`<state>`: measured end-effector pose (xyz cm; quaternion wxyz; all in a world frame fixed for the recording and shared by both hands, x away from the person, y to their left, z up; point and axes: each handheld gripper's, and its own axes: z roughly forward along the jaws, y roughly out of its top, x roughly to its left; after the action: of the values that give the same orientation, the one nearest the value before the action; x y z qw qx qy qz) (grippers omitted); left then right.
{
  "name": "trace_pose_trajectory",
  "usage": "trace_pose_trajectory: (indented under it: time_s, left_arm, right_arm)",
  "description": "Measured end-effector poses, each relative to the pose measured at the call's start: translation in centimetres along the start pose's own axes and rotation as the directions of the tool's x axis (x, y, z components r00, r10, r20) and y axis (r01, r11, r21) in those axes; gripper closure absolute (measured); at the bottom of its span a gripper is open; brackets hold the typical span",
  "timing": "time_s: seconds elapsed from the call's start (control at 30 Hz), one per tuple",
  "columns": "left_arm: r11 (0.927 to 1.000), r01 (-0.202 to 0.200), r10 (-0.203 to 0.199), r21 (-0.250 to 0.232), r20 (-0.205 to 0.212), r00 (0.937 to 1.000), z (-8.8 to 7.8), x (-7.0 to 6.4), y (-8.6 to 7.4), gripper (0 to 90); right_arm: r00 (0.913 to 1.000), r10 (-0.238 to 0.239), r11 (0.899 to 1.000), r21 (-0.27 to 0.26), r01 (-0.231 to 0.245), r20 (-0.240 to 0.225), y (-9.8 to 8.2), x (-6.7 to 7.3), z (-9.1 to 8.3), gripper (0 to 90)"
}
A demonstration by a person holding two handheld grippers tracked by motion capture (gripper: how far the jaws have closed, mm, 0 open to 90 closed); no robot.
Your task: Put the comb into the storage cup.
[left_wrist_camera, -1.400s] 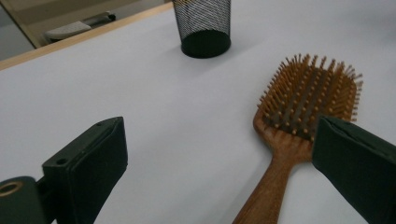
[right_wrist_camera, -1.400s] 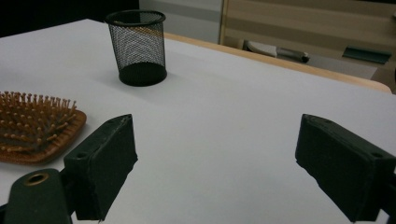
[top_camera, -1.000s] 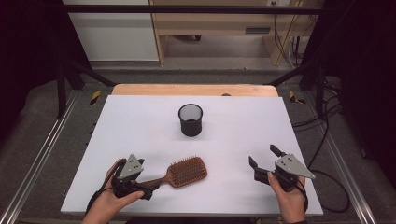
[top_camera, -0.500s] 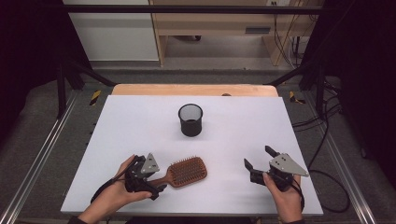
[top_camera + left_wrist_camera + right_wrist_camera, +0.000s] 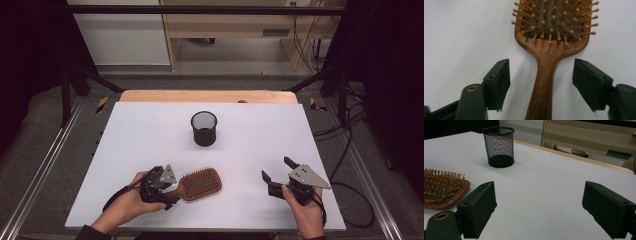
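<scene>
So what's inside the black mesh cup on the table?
Through the mesh cup's wall and open top, nothing shows inside, just its dark bottom. From the high view the near wall hides part of the floor, so something small and flat could go unseen.

1. My white table [image 5: 140, 150] is a broad matte board, and a strip of bare wood [image 5: 207, 96] shows along its far edge.
2. A black mesh cup [image 5: 204, 128] stands upright on the far middle of my board, well apart from anything else; from my right gripper view its weave lets the light through.
3. Metal rails [image 5: 47, 160] run down both sides of my table.
4. Past the far edge I see a pale wooden bench [image 5: 235, 30], with cables [image 5: 305, 35] hanging at its right.
</scene>
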<state>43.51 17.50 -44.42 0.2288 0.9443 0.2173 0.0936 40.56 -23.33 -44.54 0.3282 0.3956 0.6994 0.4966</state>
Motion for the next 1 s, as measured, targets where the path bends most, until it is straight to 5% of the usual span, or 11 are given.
trace_pose_trajectory:
  time_s: [0.37, 0.73, 1.0]
  left_arm:
    - [0.9970, -0.043, 0.041, 0.065, 0.035, 0.9986, 0.6, -0.2, 0.2, 56.4]
    - [0.9923, -0.041, 0.033, 0.117, 0.074, 0.9967, 1.0, 0.1, 0.8, 70.9]
    - [0.9850, -0.025, 0.012, 0.171, 0.079, 0.9968, 1.3, 0.1, 1.5, 72.9]
  right_arm:
    - [1.0000, 0.001, 1.000, 0.008, -0.001, -0.006, 0.0, 0.1, 0.0, 12.2]
    - [0.9999, 0.001, 1.000, 0.012, 0.000, -0.016, 0.0, 0.2, 0.1, 12.2]
    - [0.9996, 0.006, 1.000, 0.021, -0.005, -0.027, -0.1, 0.3, 0.2, 12.4]
